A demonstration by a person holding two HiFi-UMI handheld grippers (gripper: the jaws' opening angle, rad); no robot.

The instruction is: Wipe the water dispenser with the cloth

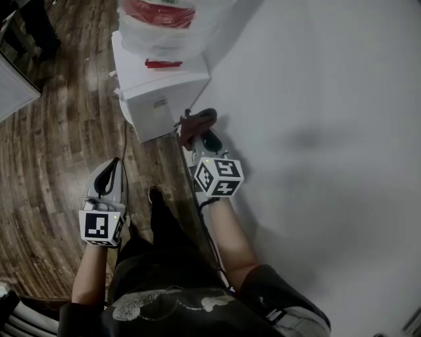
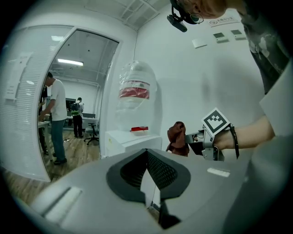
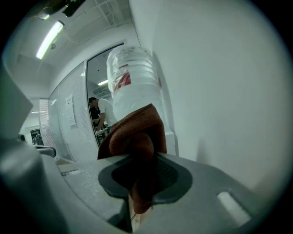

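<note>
The white water dispenser stands against the wall, with a clear bottle with a red label on top; it also shows as the dispenser and the bottle. My right gripper is shut on a brown-red cloth, held just in front of the dispenser's near corner. The cloth bulges out of the shut jaws; from the left gripper view the cloth hangs beside the dispenser. My left gripper is low on the left, jaws together, holding nothing.
Wooden floor lies to the left, a white wall to the right. A glass partition with a doorway opens behind the dispenser, where people stand at desks. A cable runs down by the dispenser.
</note>
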